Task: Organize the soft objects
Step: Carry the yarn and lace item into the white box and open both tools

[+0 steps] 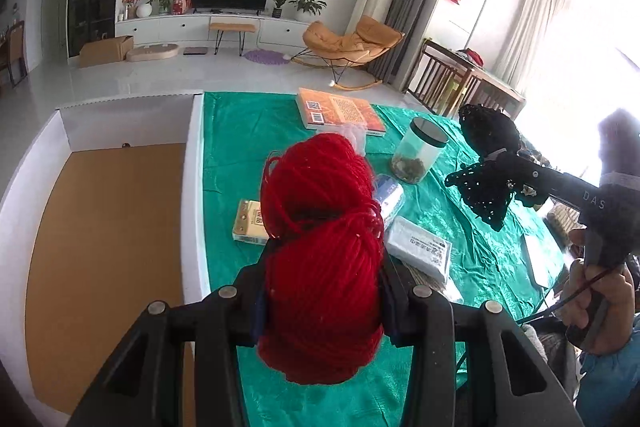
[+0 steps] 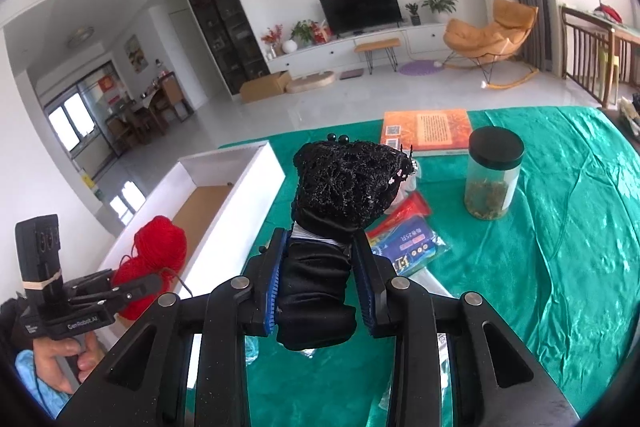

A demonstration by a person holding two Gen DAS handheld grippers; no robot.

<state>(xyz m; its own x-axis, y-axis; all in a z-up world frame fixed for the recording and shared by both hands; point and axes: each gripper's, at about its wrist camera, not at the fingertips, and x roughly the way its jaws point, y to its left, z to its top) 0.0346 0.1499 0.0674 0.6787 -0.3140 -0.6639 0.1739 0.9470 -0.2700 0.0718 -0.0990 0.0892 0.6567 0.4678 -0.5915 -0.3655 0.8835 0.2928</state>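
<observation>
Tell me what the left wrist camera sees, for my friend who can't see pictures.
The left claw squeezes a ball of red yarn above a green tablecloth, beside an open white box. On the right, the right claw holds a black lace cloth, near a jar, an orange book and packets.

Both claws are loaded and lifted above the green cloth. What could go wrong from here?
1. The red skein of yarn has a loose strand trailing below the left claw; it might snag on the white cardboard box rim.
2. The black lace fabric bundle bulges beyond the right claw; it could slip out, or brush the black-lidded clear plastic jar nearby.
</observation>
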